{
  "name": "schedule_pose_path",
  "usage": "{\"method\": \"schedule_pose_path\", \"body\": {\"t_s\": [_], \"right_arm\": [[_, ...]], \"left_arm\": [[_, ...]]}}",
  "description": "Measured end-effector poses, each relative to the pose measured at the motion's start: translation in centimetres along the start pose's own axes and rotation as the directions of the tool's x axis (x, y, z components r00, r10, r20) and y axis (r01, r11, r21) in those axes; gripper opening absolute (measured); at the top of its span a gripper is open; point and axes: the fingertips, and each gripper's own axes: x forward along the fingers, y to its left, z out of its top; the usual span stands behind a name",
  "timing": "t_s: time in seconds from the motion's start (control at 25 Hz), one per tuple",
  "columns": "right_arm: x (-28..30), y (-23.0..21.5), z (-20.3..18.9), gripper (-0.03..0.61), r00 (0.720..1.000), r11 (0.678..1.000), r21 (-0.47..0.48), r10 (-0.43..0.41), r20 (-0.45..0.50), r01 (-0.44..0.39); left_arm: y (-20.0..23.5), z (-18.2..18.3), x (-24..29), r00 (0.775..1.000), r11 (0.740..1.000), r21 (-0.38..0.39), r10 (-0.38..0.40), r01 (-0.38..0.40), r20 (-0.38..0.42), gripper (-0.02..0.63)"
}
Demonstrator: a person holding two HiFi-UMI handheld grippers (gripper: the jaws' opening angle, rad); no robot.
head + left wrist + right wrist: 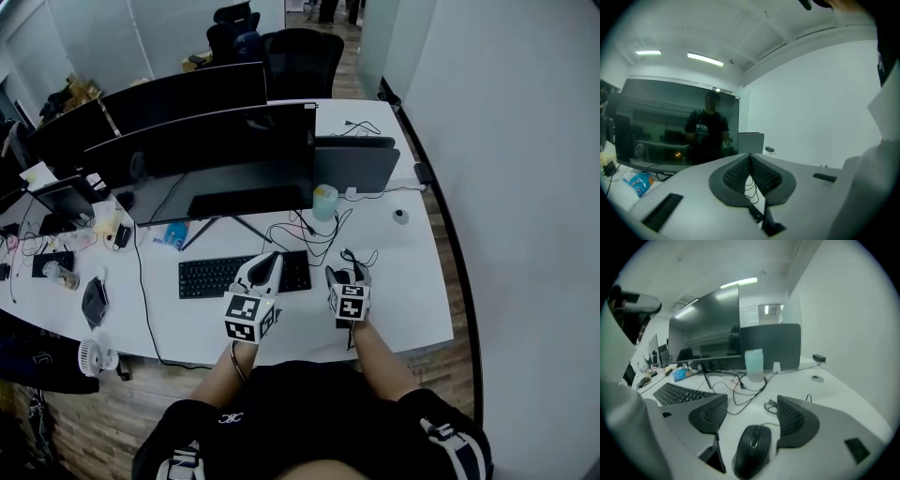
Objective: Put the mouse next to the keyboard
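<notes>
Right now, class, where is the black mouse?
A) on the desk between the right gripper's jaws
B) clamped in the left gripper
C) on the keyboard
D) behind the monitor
A: the right gripper view shows the mouse lying on the white desk between the parted jaws of the right gripper.

glossy plastic mouse; smooth matt white desk.

The right tool holds its jaws wide apart either side of the black mouse on the white tabletop; the keyboard lies left.
</notes>
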Motion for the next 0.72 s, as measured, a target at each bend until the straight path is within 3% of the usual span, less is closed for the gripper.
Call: {"method": "schedule_pose_path", "body": {"t_s": [0.16,0.32,0.44,0.72], "right_arm": [[-4.0,0.0,6.8,0.199,0.984,0.998,-0.051,-0.029,0.174,0.038],[-9.1,-0.2,13.5,0.017,0.926,0.996,-0.042,-0.057,0.374,0.078],[-12.0,-0.3,16.6,0.015,0.895,0.998,-0.026,-0.042,0.443,0.059],[-15.4,-0.5,18.7,0.012,0.872,1.0,-0.01,-0.003,0.489,0.009]], "left_arm": [[-0.1,0.3,-0.3,1.0,1.0,0.003,0.005,-0.005,0.012,0.014],[-0.5,1.1,-0.2,1.0,1.0,0.005,0.012,-0.012,0.029,0.014],[-1.1,1.6,0.1,0.999,1.0,0.009,0.01,-0.01,0.039,0.014],[-2.6,1.6,0.7,0.999,1.0,0.012,-0.01,0.01,0.037,0.014]]}}
